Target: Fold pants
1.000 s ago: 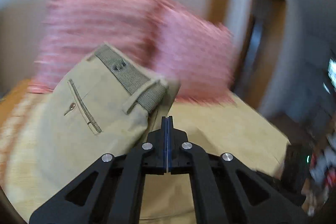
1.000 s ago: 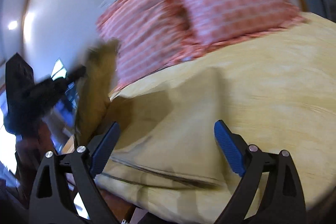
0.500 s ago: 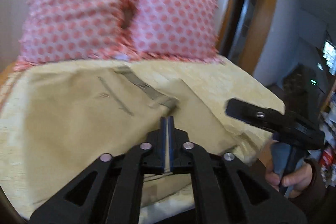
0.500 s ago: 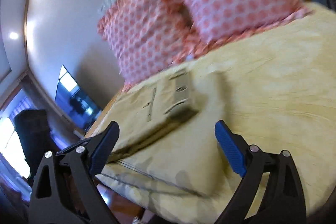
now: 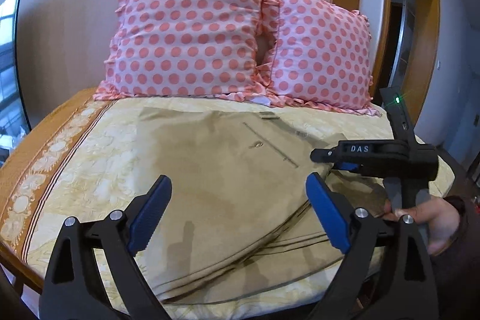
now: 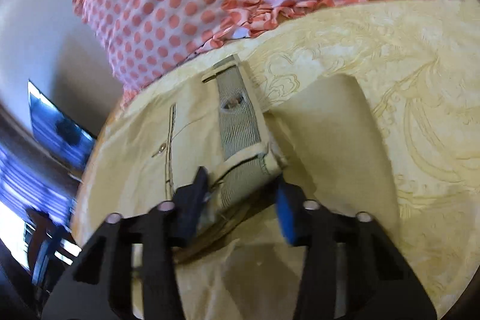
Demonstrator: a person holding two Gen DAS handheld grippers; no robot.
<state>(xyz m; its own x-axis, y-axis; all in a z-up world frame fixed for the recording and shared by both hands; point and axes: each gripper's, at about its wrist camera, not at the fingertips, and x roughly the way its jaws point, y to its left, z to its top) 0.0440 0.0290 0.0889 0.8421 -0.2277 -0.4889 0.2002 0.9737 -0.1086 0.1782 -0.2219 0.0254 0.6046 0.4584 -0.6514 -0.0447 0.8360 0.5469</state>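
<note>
Pants (image 5: 228,170) lay folded on the bed (image 5: 90,146) after your left tool (image 5: 237,215) let go and opened, while your right tool (image 6: 240,197) half-closed around the waistband (image 6: 240,122).

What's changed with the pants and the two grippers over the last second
The left gripper was shut on the pants, holding the waistband up. It laid them flat on the bed and let go; it is now open. The right gripper was open and clear; it moved in around the waistband corner, jaws still apart. The pillows stayed put.
</note>
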